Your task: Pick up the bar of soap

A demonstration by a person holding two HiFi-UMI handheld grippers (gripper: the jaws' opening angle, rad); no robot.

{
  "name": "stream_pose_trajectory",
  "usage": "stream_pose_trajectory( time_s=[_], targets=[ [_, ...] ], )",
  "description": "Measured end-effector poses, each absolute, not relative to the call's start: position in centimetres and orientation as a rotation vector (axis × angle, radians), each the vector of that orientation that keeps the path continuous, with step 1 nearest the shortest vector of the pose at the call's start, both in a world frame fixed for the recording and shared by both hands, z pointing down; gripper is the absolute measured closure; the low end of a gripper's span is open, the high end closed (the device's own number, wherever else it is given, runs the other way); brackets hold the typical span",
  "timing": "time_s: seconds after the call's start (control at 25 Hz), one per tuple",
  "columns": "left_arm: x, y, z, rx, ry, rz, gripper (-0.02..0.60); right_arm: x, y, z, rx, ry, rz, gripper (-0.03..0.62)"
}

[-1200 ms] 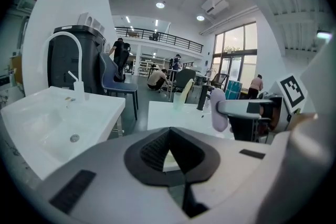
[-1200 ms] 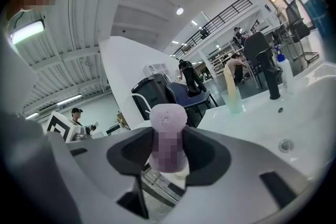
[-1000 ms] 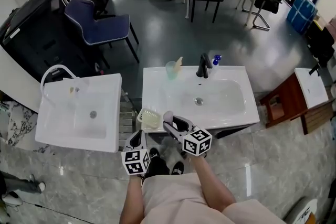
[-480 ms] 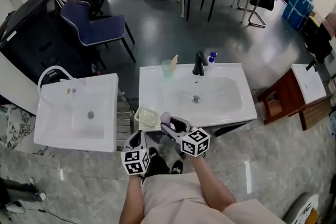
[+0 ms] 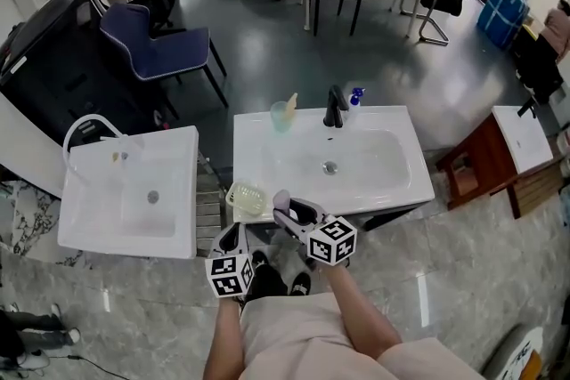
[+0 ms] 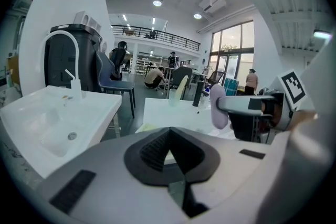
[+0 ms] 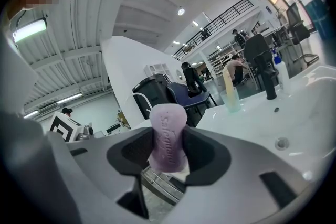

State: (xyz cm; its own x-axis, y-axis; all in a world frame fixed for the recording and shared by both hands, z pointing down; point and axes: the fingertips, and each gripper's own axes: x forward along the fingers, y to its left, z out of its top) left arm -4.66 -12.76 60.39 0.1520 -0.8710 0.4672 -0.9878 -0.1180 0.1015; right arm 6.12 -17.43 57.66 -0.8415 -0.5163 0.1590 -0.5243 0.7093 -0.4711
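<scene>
A pale purple bar of soap (image 7: 168, 136) stands on end between the jaws of my right gripper (image 7: 169, 153), which is shut on it. In the head view the right gripper (image 5: 289, 211) holds the soap (image 5: 281, 199) just over the front left edge of the white sink (image 5: 267, 156). From the left gripper view the soap (image 6: 218, 106) shows at the right, clamped in the other gripper. My left gripper (image 5: 233, 238) hangs low in front of the sink; its jaws meet with nothing between them (image 6: 169, 150).
A pale yellow soap dish (image 5: 247, 198) sits on the sink's front left corner. A green cup (image 5: 282, 115), a black tap (image 5: 335, 107) and a blue-capped bottle (image 5: 354, 99) stand at the back rim. A second white basin (image 5: 89, 209) stands to the left. Chairs, tables and people fill the room behind.
The scene has drifted slightly in the head view as the head moved. Both grippers and the soap keep the same pose.
</scene>
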Motion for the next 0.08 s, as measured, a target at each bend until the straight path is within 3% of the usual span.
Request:
stream_pose_trajectory(
  time_s=[0.08],
  targets=[
    [-4.39, -12.69, 60.55, 2.052, -1.774, 0.417, 0.577, 6.38, -17.34, 57.73, 0.88, -2.889, 0.805, 0.413]
  ],
)
